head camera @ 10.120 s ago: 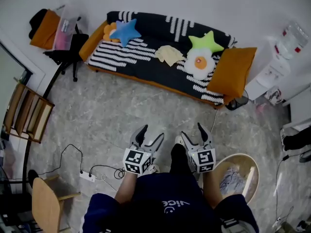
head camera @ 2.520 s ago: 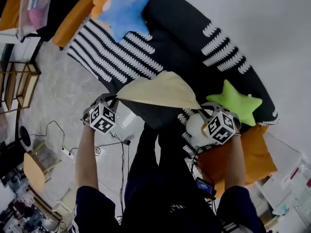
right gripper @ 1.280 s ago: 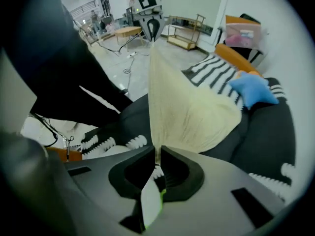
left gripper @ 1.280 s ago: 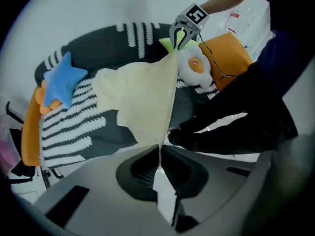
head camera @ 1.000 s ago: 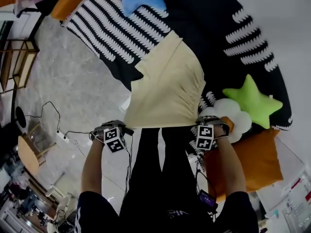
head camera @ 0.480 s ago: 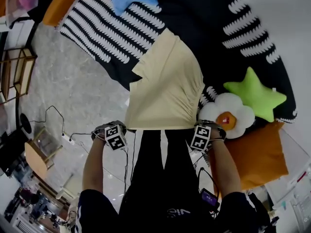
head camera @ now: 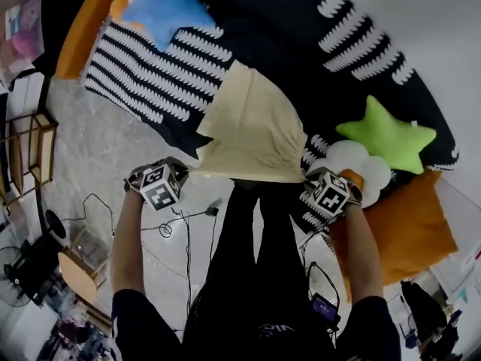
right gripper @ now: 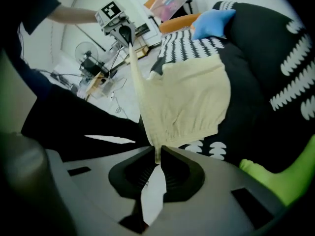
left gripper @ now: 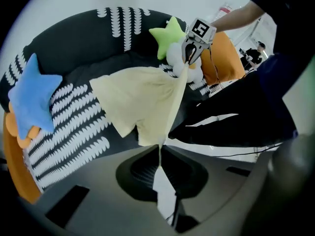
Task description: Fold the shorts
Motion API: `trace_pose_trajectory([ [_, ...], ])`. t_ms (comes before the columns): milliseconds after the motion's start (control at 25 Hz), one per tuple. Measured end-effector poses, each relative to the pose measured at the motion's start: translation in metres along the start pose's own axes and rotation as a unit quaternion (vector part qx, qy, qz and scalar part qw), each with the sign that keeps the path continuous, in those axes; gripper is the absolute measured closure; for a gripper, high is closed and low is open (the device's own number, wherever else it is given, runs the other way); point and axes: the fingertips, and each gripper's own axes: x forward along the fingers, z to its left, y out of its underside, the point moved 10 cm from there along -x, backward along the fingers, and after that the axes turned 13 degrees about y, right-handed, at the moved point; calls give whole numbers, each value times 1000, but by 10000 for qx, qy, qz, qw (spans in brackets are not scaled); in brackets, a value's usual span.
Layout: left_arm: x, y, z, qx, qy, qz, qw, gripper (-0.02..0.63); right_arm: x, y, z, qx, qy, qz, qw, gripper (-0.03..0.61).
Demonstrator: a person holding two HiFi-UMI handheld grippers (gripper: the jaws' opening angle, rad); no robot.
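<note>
The pale yellow shorts (head camera: 252, 126) are stretched between both grippers over the front of the black-and-white striped sofa (head camera: 150, 66). Their far end lies toward the seat. My left gripper (head camera: 189, 170) is shut on the near left corner of the shorts. My right gripper (head camera: 308, 177) is shut on the near right corner. In the left gripper view the cloth (left gripper: 142, 100) runs from my closed jaws across to the right gripper (left gripper: 193, 45). In the right gripper view the shorts (right gripper: 189, 100) fan out from the pinched corner, with the left gripper (right gripper: 123, 31) at the far end of the taut edge.
On the sofa lie a blue star cushion (head camera: 161, 10), a green star cushion (head camera: 383, 138), a fried-egg cushion (head camera: 353, 164) and an orange cushion (head camera: 409, 224). Cables (head camera: 180, 224) trail on the floor by the person's dark legs. A wooden rack (head camera: 30, 153) stands at left.
Both grippers have carried the near edge of the shorts up and toward the sofa. The left one has swung outward to the left. The right wrist has rolled. Both grips hold.
</note>
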Motion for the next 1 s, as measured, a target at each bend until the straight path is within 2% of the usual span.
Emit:
trace_pose_trajectory([
  [120, -35, -37, 46, 341, 32, 155, 9993, 595, -9, -3, -33, 822, -81, -211, 9964, 532],
  [240, -58, -75, 92, 602, -20, 261, 9978, 595, -7, -4, -60, 1411, -69, -388, 9892, 531],
  [440, -63, -133, 168, 881, -161, 552, 9945, 595, 10, -3, -93, 2303, -134, -379, 9723, 532],
  [640, -39, -171, 234, 851, -331, 714, 9933, 595, 38, -10, -116, 2562, 58, -55, 9666, 532],
  [840, -24, -207, 268, 970, -635, 599, 9915, 595, 44, -1, -133, 2892, 154, -33, 9571, 532],
  [1000, -10, -230, 296, 836, -985, 468, 9905, 591, 51, -1, -150, 3172, 217, -74, 9481, 531],
])
